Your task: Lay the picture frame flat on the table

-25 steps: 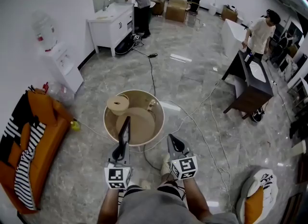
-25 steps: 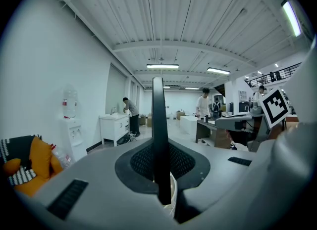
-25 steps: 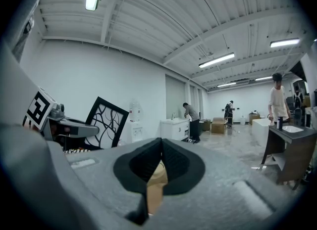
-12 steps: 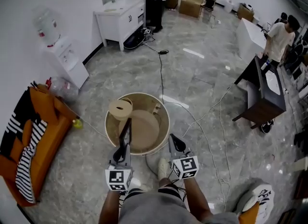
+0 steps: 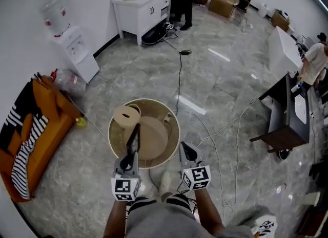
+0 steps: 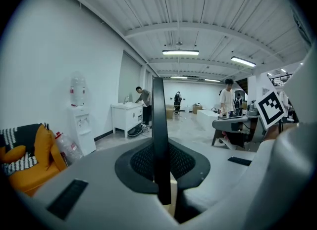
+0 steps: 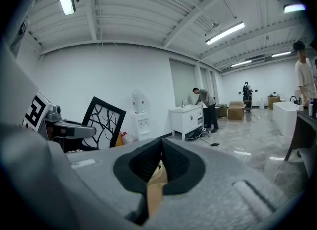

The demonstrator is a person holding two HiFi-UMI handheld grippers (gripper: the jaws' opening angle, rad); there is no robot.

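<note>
A black picture frame (image 5: 134,138) stands upright on its edge over the near side of the round beige table (image 5: 115,142). My left gripper (image 5: 128,159) is shut on the frame's lower edge. The left gripper view shows the frame (image 6: 158,125) edge-on between the pads. In the right gripper view its black swirl pattern (image 7: 101,122) faces me at the left. My right gripper (image 5: 184,148) hovers at the table's near right rim, shut, with nothing between its fingers.
A beige round roll (image 5: 126,115) and a small object (image 5: 166,118) lie on the table. An orange sofa with a striped cloth (image 5: 31,134) stands at the left. A cable (image 5: 179,78) runs across the floor. A dark desk (image 5: 287,119) stands at the right.
The head view has shifted, so the room slides down and right in the picture. Both grippers and the upright frame stand as before over the table.
</note>
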